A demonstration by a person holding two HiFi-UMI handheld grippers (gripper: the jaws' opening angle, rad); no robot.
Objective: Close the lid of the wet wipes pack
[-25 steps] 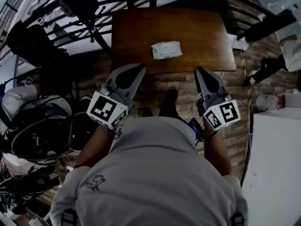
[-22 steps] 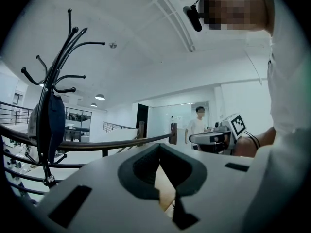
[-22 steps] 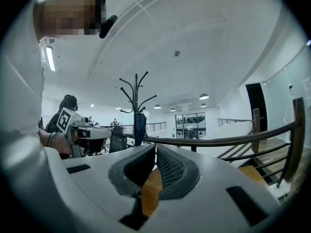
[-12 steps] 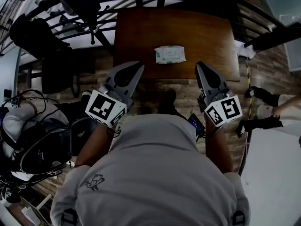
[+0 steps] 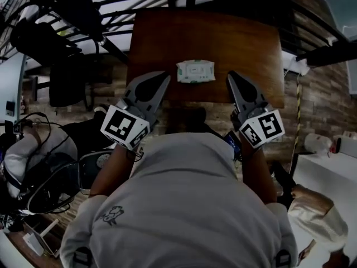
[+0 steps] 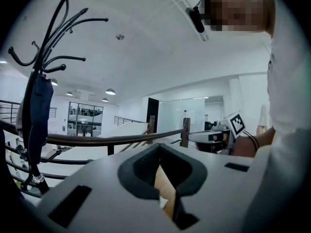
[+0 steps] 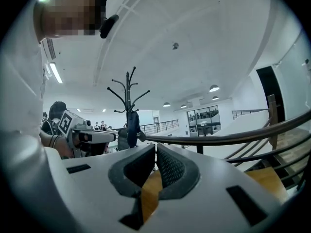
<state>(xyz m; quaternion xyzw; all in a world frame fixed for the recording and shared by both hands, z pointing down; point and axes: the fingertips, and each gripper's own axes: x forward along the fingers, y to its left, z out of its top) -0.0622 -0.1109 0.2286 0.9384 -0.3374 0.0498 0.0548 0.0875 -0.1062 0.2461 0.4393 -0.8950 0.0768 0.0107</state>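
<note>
The wet wipes pack (image 5: 196, 71), pale green with a white lid patch on top, lies flat near the front edge of the brown wooden table (image 5: 245, 41). Whether its lid flap is up is too small to tell. My left gripper (image 5: 164, 78) is shut and empty, its tip just left of the pack at the table's edge. My right gripper (image 5: 230, 75) is shut and empty too, a little to the right of the pack. Both point roughly level. In the left gripper view the closed jaws (image 6: 158, 146) show table wood through their hollow. The right gripper view's jaws (image 7: 155, 145) nearly touch.
A dark railing (image 6: 97, 139) runs beyond the table. A black coat rack (image 6: 39, 91) with a dark garment stands at the left. Bags and dark gear (image 5: 50, 166) crowd the floor to my left. A white counter (image 5: 329, 172) sits low at the right.
Both grippers have moved forward to the table's front edge. The pack now lies between their tips instead of well ahead of them. Their jaws stayed shut.
</note>
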